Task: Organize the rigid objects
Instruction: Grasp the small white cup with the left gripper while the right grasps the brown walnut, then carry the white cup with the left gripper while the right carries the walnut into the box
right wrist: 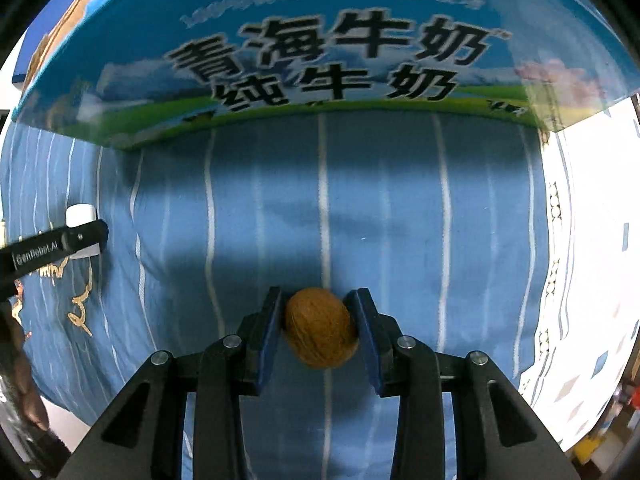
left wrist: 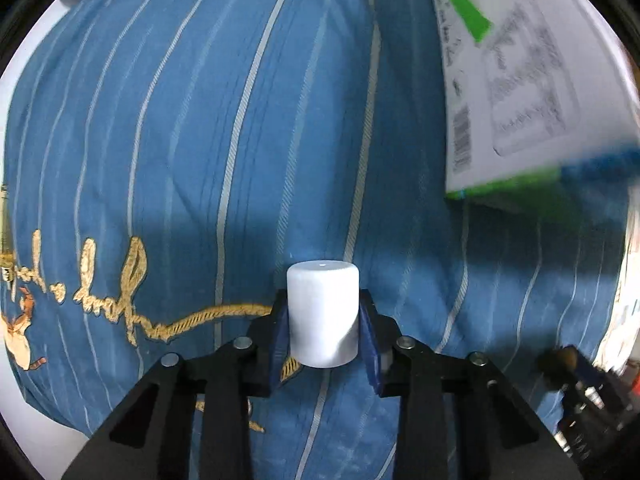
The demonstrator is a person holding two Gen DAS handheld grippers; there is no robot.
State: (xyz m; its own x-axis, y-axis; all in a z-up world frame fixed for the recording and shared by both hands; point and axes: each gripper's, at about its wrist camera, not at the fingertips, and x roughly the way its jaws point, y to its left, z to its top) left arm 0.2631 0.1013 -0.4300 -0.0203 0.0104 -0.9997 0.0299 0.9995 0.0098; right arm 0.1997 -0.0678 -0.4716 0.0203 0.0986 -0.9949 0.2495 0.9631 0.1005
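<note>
White cylinder, a short plastic-looking cap or plug, sits low in the middle of my left wrist view, clamped between the blue pads of my left gripper. Both pads press against its sides, and its flat top faces away from the camera. Behind it spreads a blue striped cloth with thin pale lines running up the frame. At the lower left of that view, gold embroidered script crosses the cloth and runs in behind the left finger. At the upper right, a milk carton box shows its white printed side with a barcode and a green band; it is blurred. In the lower right corner I can make out my other gripper as a dark, blurred shape.

In my right wrist view, at the middle left edge, my left gripper shows side-on, a black finger lying across the white cylinder. Low in the centre, my right gripper is closed on a walnut, brown and rough-skinned, with a blue pad touching each side. The blue striped cloth fills the middle of the frame. Across the top stands the milk carton box, its blue front printed with large black Chinese characters over a green strip. At the right edge a pale patterned fabric lies beside the blue cloth.
</note>
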